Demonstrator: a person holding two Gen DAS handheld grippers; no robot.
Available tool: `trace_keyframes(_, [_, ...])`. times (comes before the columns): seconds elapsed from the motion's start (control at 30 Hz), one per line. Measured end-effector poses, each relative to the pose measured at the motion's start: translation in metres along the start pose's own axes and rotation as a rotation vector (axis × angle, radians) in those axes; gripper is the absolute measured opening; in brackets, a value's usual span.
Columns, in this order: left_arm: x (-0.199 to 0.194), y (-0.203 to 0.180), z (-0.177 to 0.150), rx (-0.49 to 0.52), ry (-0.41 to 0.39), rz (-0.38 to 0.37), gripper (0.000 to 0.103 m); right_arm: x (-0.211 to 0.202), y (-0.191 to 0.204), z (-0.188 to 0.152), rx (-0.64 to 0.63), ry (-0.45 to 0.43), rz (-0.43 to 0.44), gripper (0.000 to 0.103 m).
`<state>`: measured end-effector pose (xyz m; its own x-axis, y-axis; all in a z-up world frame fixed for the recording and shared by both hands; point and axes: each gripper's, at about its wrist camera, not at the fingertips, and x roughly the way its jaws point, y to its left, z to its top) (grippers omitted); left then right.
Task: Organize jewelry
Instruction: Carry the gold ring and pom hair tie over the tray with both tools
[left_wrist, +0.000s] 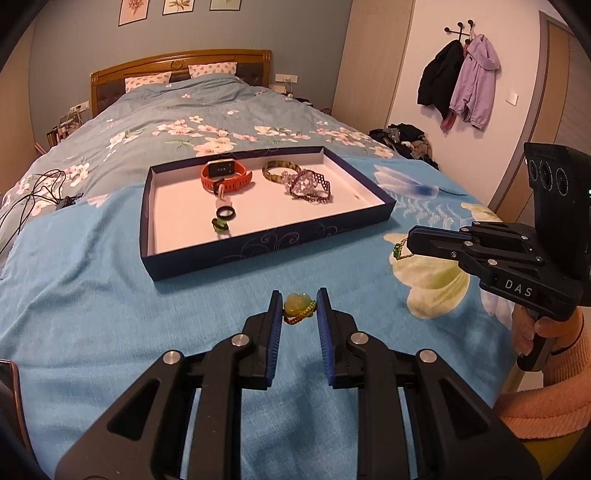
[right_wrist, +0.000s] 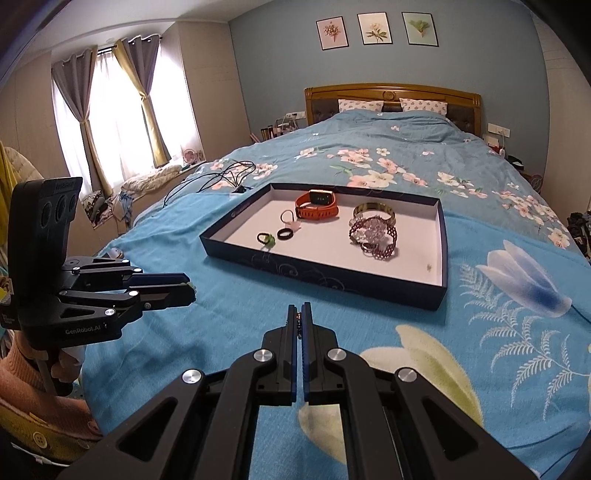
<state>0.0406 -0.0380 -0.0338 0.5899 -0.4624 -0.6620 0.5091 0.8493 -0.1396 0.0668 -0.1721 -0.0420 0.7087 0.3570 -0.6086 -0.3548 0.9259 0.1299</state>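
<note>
Plainly, the tray (left_wrist: 384, 206) lies ahead on the bed, nearer the left claw (left_wrist: 299, 306), pinched narrowly on a pale green pendant (left_wrist: 298, 302), while the right claw (right_wrist: 300, 317), fully closed, grips a beaded strand (right_wrist: 299, 325).

Pale green carved jade pendant (left_wrist: 298, 301) on green-and-red beaded cord: pinched betw. blue pads, raised above bedspread, near side of tray.
Dark beaded strand (right_wrist: 299, 325): clamped betw. closed pads, mostly hidden.
Dark blue shallow cardboard tray, white inside (left_wrist: 236, 254): flat on bed, far of both pieces.
Orange-strap smartwatch (left_wrist: 226, 174): tray far-left.
Tortoiseshell bangle (left_wrist: 277, 170) + maroon lace bracelets (left_wrist: 309, 186): tray far-right, touching.
Black ring (left_wrist: 224, 213), green ring (left_wrist: 219, 224): tray centre-left.
</note>
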Motion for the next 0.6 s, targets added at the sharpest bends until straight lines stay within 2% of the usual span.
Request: trace_keyframes(0.6, [-0.004, 0.004, 0.015, 0.003, -0.038, 0.008, 0.019, 0.003, -0.002, 0.014, -0.003, -0.03, 0.003, 0.001])
